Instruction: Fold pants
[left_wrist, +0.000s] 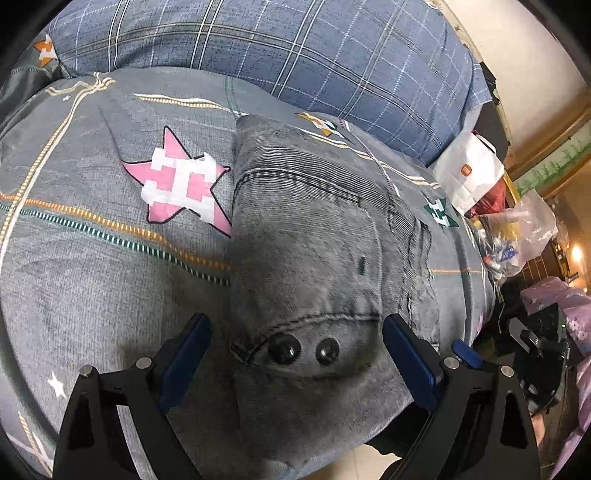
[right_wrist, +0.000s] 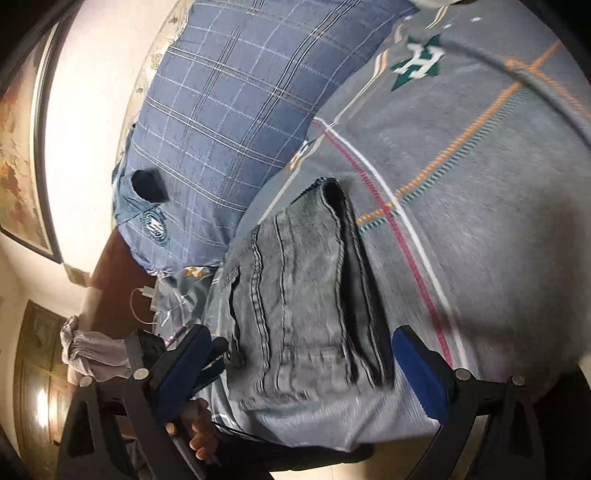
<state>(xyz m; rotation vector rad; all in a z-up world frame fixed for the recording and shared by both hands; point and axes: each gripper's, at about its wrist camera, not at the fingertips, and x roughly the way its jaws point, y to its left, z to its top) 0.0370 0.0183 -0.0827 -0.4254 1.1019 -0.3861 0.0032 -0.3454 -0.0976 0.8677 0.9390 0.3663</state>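
Grey denim pants (left_wrist: 306, 236) lie folded in a compact stack on the grey patterned bedsheet (left_wrist: 92, 266), near the bed's front edge. Two dark buttons (left_wrist: 284, 349) show at the near end. My left gripper (left_wrist: 295, 354) is open, its blue pads on either side of the near end of the pants, holding nothing. In the right wrist view the folded pants (right_wrist: 306, 295) show their layered edge. My right gripper (right_wrist: 303, 365) is open astride the near end of the stack, empty.
A blue plaid pillow (left_wrist: 277, 48) lies at the back of the bed (right_wrist: 229, 110). A white bag (left_wrist: 469, 173) and plastic bags (left_wrist: 524, 229) sit off the bed's right side. A framed picture (right_wrist: 18, 155) hangs on the wall.
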